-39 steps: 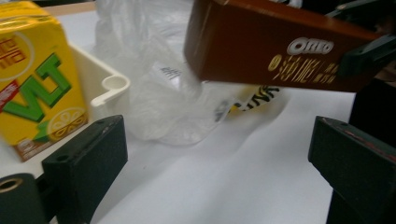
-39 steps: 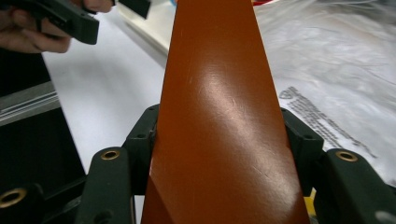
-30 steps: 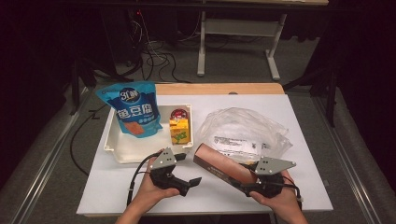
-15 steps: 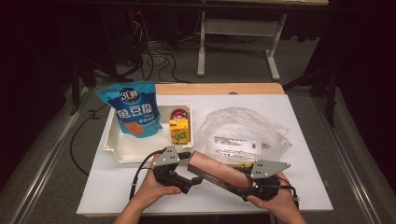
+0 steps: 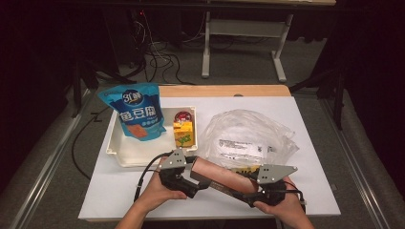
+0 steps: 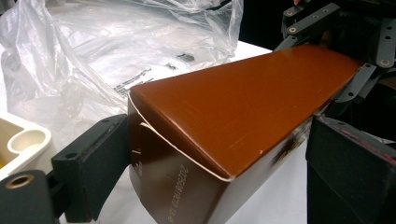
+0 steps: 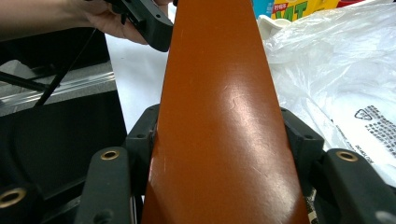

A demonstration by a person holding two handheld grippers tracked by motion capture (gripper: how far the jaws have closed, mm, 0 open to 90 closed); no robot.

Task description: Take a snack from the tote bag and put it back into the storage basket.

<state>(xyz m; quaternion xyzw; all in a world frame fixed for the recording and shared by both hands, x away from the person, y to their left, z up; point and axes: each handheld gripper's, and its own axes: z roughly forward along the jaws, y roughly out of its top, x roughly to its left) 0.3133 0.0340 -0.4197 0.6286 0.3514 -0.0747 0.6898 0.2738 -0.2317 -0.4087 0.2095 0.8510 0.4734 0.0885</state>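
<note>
Brown glossy carton, long, in right claw; left claw seemingly closing around its end.

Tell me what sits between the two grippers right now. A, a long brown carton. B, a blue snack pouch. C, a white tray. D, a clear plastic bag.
A: the long brown carton spans from the left gripper to the right gripper, whose jaws clamp its end in the right gripper view.
</note>
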